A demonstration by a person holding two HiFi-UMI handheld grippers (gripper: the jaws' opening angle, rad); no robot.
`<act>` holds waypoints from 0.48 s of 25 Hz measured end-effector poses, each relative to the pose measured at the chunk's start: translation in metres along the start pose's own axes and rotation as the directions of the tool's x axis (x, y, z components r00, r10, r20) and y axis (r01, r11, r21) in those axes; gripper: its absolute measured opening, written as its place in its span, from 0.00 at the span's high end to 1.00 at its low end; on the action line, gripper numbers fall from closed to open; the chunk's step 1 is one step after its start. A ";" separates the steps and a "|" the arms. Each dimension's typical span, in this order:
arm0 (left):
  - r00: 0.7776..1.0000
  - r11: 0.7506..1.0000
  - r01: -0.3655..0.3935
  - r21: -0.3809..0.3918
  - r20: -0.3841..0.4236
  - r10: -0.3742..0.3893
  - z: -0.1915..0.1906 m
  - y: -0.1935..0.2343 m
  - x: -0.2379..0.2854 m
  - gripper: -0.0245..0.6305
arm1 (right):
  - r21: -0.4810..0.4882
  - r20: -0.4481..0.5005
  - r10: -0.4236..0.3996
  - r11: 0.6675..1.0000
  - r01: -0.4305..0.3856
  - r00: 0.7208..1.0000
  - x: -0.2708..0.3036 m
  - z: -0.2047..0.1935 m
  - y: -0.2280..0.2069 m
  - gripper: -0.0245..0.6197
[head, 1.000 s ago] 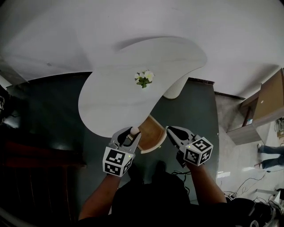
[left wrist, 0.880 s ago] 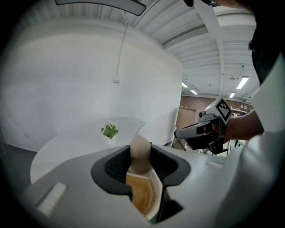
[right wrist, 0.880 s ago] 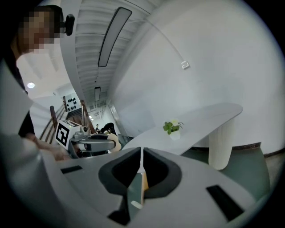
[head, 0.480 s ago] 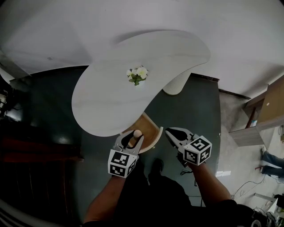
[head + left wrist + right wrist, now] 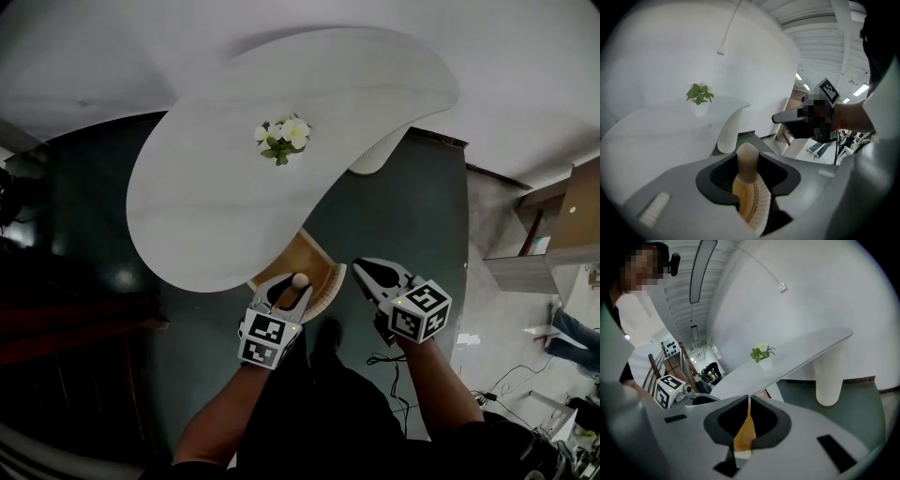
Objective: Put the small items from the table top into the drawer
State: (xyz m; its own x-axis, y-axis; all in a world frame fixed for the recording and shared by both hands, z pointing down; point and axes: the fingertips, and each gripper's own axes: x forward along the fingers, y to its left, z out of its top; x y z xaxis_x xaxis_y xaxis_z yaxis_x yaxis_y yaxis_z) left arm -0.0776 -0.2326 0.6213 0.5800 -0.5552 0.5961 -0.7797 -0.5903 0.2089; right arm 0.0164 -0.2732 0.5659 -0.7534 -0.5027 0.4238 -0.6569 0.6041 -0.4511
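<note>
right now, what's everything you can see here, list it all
table: 1, white, curved top, middle of the head view
potted flowers: 1, white blooms, green leaves, on the table
pedestal leg: 1, white, ribbed, under the table's far end
drawer: 1, wooden inside, white ribbed front, open under the table's near edge
peg: 1, beige, in the left claw
cable: 1, black, on the dark floor
left claw: 1, grey, shut on the peg, by the drawer
right claw: 1, grey, jaws together, empty
</note>
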 end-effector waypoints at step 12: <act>0.982 0.998 0.066 -0.013 -0.178 -0.067 -0.052 0.014 0.067 0.74 | 0.041 -0.030 -0.008 0.999 0.009 1.000 0.034 -0.030 -0.027 0.94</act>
State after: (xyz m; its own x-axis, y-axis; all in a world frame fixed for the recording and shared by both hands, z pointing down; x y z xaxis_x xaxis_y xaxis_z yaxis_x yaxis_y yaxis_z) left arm -0.0615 -0.2480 0.7045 0.5798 -0.4015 0.7090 -0.7428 -0.6181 0.2574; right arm 0.0097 -0.2881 0.6167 -0.7470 -0.4886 0.4507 -0.6643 0.5739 -0.4788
